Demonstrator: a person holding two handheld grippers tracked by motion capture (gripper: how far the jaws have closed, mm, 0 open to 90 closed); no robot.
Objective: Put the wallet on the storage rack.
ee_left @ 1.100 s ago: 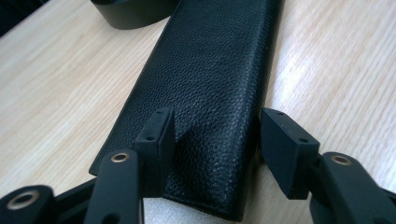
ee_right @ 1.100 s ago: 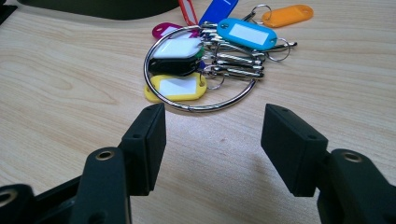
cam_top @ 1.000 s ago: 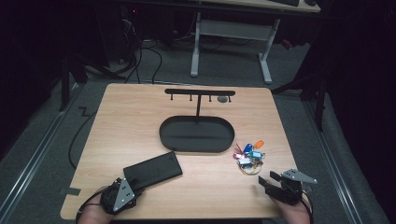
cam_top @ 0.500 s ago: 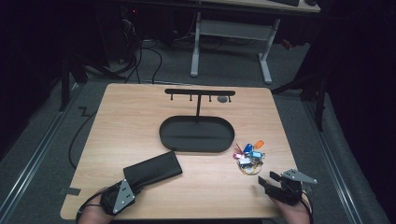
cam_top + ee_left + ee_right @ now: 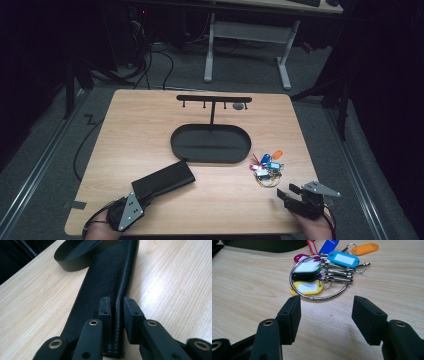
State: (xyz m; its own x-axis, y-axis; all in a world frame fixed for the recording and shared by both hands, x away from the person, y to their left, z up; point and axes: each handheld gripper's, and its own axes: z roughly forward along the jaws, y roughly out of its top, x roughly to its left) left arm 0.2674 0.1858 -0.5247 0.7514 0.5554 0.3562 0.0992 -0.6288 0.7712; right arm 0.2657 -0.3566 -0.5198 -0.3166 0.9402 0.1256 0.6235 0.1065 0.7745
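Leather, pebbled and soft — your left gripper has just been closing on the wallet, jaws pinching its stitched near edge at the table's front left. It looks light but floppy; grip deeper. Your right gripper hangs open before the keys — loose, jingly, best hooked by the ring.
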